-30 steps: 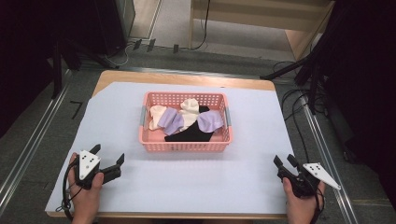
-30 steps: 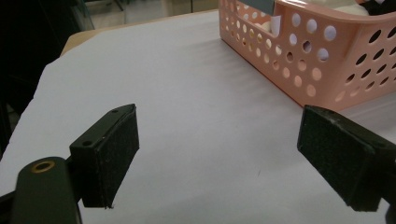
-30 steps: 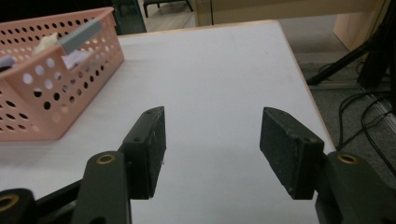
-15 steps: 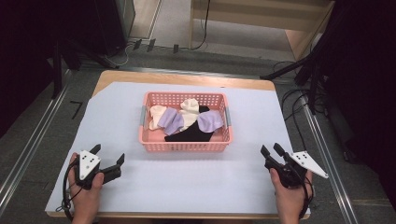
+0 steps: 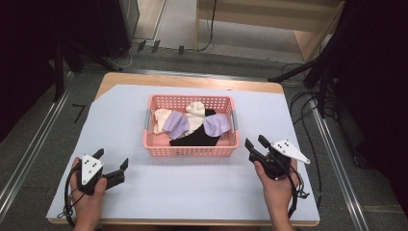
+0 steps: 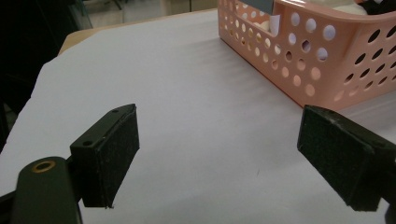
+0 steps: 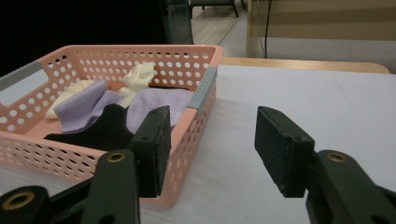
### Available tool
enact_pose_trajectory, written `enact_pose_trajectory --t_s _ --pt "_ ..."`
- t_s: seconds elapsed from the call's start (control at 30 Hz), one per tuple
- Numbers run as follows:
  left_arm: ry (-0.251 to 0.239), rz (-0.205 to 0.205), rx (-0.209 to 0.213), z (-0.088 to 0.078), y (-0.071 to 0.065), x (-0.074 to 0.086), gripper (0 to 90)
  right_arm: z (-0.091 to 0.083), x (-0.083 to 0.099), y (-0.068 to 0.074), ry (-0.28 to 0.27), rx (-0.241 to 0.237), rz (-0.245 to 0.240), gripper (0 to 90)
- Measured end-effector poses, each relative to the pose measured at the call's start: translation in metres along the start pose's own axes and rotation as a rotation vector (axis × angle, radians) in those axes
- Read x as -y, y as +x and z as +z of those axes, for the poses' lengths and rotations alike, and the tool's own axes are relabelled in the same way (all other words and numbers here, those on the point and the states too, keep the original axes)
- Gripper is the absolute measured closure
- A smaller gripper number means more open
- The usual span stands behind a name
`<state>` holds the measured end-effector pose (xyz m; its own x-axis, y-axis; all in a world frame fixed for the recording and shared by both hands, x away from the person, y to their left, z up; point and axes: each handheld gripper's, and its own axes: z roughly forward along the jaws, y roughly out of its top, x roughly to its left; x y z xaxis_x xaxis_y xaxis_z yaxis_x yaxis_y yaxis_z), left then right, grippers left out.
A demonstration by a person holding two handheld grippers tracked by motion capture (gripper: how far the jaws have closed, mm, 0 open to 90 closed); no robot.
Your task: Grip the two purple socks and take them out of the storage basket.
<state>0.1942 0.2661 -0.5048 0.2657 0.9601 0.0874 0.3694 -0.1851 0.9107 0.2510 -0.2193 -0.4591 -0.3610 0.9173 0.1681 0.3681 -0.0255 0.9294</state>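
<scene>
A pink perforated basket (image 5: 191, 150) sits mid-table with cream (image 5: 195, 109), purple (image 5: 175, 124) and black (image 5: 195, 137) socks piled in it. My left gripper (image 5: 112, 159) rests open on the white sheet to the basket's front left; in the left gripper view its jaws (image 6: 224, 154) stand wide apart over bare sheet, with the basket (image 6: 327, 60) ahead on the right. My right gripper (image 5: 255, 141) hovers open by the basket's front right corner. Its jaws (image 7: 210, 149) have narrowed slightly, nothing between them, facing the basket (image 7: 116, 58) and purple sock (image 7: 79, 105).
A white sheet (image 5: 202, 192) covers the wooden table. Cables (image 5: 308, 103) trail off the right edge onto the floor. Metal rails run along both sides, and a wooden bench (image 5: 269, 19) stands beyond the far edge.
My right hand has moved up and forward-left from the table's front right toward the basket's corner. The left hand has stayed put.
</scene>
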Motion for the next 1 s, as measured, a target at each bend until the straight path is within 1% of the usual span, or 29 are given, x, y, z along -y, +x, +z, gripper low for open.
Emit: enact_pose_trajectory --t_s 0.07,0.1,0.13,0.2,0.23,0.37,0.4,0.47,0.5,0.53,0.57,0.63,0.67,0.73,0.83,0.87,0.9,1.0 --pt "-0.001 -0.001 0.003 0.0 0.0 0.0 13.7 0.002 -0.001 0.001 0.003 -0.001 -0.001 46.2" --pt "0.0 -0.002 0.005 0.0 0.0 0.0 13.7 0.004 -0.003 0.003 0.006 -0.002 -0.009 46.2" --pt "0.004 -0.002 0.006 0.0 0.001 0.0 13.7 0.009 -0.006 0.007 0.008 -0.004 -0.005 46.2" --pt "0.005 -0.003 0.007 0.0 0.001 0.0 13.7 0.01 -0.007 0.008 0.009 -0.004 -0.01 46.2" --pt "0.006 -0.003 0.007 0.0 0.001 0.0 13.7 0.015 -0.01 0.012 0.013 -0.009 -0.015 46.2" --pt "0.003 -0.006 0.008 0.0 0.001 0.0 13.7 0.022 -0.013 0.017 0.023 -0.017 -0.021 46.2" --pt "0.003 -0.007 0.007 0.0 0.001 0.0 13.7 0.028 -0.015 0.021 0.036 -0.017 -0.029 46.2" --pt "0.004 -0.007 0.007 0.0 0.001 0.0 13.7 0.034 -0.018 0.024 0.048 -0.017 -0.045 46.2" --pt "0.004 -0.007 0.008 0.0 0.001 0.0 13.7 0.034 -0.018 0.024 0.048 -0.017 -0.045 46.2" --pt "0.003 -0.008 0.008 0.0 0.001 0.0 13.7 0.039 -0.02 0.027 0.05 -0.022 -0.041 46.1" --pt "0.006 -0.005 0.009 0.0 0.001 0.0 13.7 0.04 -0.021 0.028 0.056 -0.023 -0.032 46.1" --pt "0.006 -0.006 0.009 0.0 0.001 0.0 13.7 0.042 -0.022 0.029 0.058 -0.021 -0.032 46.1" --pt "0.005 -0.005 0.008 0.0 0.002 0.0 13.7 0.045 -0.023 0.029 0.055 -0.022 -0.04 46.1" --pt "0.009 -0.004 0.008 0.0 0.002 0.0 13.7 0.051 -0.025 0.032 0.066 -0.021 -0.041 46.1" --pt "0.005 -0.005 0.009 0.0 0.002 0.0 13.7 0.056 -0.027 0.035 0.077 -0.019 -0.038 46.2" --pt "0.005 -0.005 0.009 0.0 0.002 0.0 13.7 0.056 -0.027 0.035 0.077 -0.019 -0.038 46.2" --pt "0.005 -0.01 0.01 0.0 0.002 0.0 13.7 0.059 -0.029 0.037 0.077 -0.021 -0.033 46.2" --pt "0.003 -0.012 0.009 0.0 0.002 0.0 13.7 0.063 -0.032 0.039 0.078 -0.022 -0.042 46.2"
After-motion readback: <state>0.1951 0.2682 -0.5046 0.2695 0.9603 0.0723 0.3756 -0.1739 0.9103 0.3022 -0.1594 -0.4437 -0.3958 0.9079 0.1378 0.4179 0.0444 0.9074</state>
